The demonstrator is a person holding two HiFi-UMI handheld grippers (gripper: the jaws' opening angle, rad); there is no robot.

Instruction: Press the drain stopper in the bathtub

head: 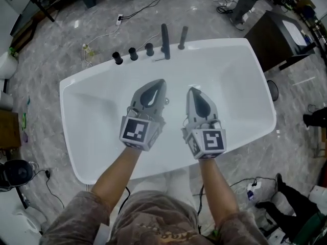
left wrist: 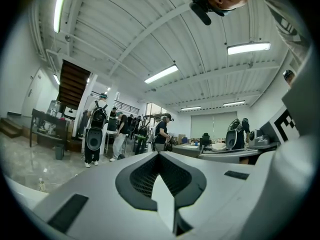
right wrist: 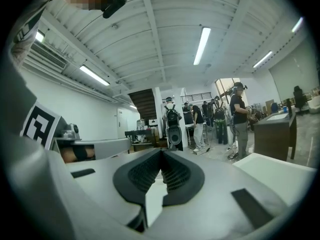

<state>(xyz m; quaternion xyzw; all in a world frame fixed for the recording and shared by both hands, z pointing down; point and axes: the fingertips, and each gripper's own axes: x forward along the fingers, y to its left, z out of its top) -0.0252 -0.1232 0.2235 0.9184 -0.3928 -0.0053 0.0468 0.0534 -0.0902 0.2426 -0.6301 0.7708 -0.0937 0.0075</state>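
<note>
A white bathtub (head: 92, 101) lies below me in the head view. My left gripper (head: 161, 82) and right gripper (head: 192, 90) hang side by side over its basin, tips pointing toward the far rim, both shut with nothing in them. A small grey round piece (head: 166, 102), perhaps the drain stopper, peeks out by the left gripper's right side; I cannot tell it apart clearly. In the left gripper view the left gripper (left wrist: 159, 154) has its jaws pressed together, aimed at the room. The right gripper view shows the right gripper (right wrist: 161, 152) the same way.
Black tap knobs (head: 133, 54) and two tall black spouts (head: 165, 40) stand on the tub's far rim. A dark cabinet (head: 278, 37) is at the right, cables (head: 110, 32) trail on the marble floor. Several people (left wrist: 161, 132) stand across the room.
</note>
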